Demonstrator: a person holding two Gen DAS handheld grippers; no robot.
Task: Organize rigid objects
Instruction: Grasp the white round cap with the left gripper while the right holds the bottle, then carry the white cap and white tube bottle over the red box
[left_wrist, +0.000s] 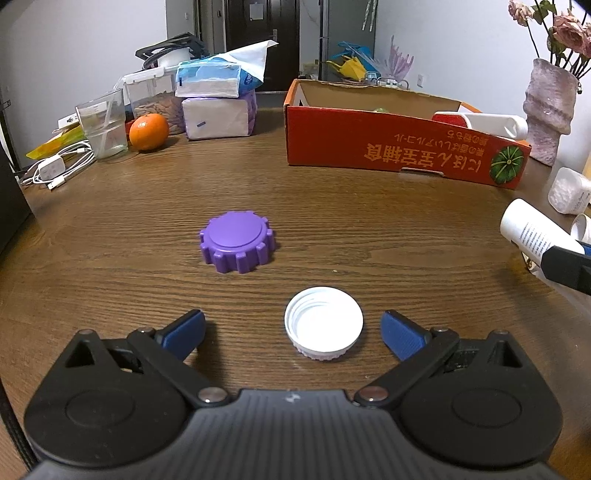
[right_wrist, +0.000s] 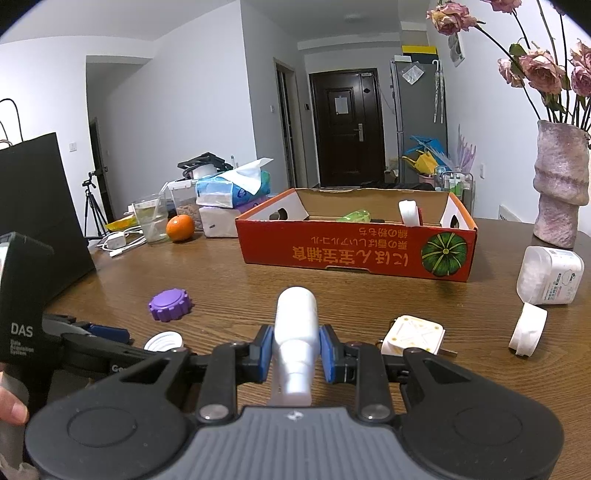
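Wooden table (left_wrist: 110, 229) mostly bare in middle; clutter along far left edge, red cardboard box (left_wrist: 388, 144) far right of centre, vase (right_wrist: 561, 192) at right edge. Left gripper (left_wrist: 293, 334) released, jaws wide, low over table; white cap (left_wrist: 324, 323) lies between fingers, open side up, untouched. Purple lid (left_wrist: 237, 242) just beyond, flat. Right gripper (right_wrist: 295, 349) clenched on white bottle (right_wrist: 297, 332), lifted above table; long axis runs straight ahead toward box, base forward, narrow neck back toward camera.
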